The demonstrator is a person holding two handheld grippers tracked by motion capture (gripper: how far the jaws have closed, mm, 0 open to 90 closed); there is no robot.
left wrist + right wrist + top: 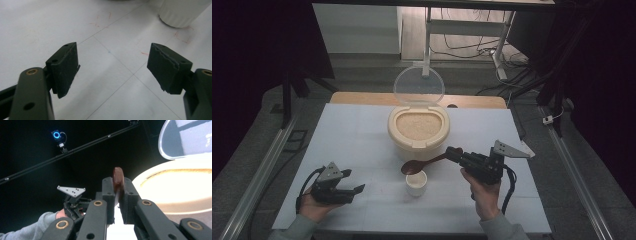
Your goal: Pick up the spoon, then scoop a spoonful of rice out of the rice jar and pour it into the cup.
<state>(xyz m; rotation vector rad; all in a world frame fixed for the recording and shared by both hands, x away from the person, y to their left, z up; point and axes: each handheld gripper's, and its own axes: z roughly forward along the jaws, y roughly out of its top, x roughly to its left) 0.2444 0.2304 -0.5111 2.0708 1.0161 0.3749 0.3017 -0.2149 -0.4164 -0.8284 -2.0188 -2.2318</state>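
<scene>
Dead centre of the high view, the spoon (pixel 422 164) hangs over the cup (pixel 416 182), its handle pinched in the right tool (pixel 455 153). Any wobble or quick tilt could scatter rice onto the surface (pixel 357 135). At lower left, the left tool (pixel 353 183) gapes empty, so nothing steadies that cup.

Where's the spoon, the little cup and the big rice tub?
spoon (pixel 413 166), high view, on its brown bowl over the cup.
cup (pixel 416 185), high view, on its white side wall.
rice tub (pixel 393 134), high view, on its cream front-left wall.
</scene>
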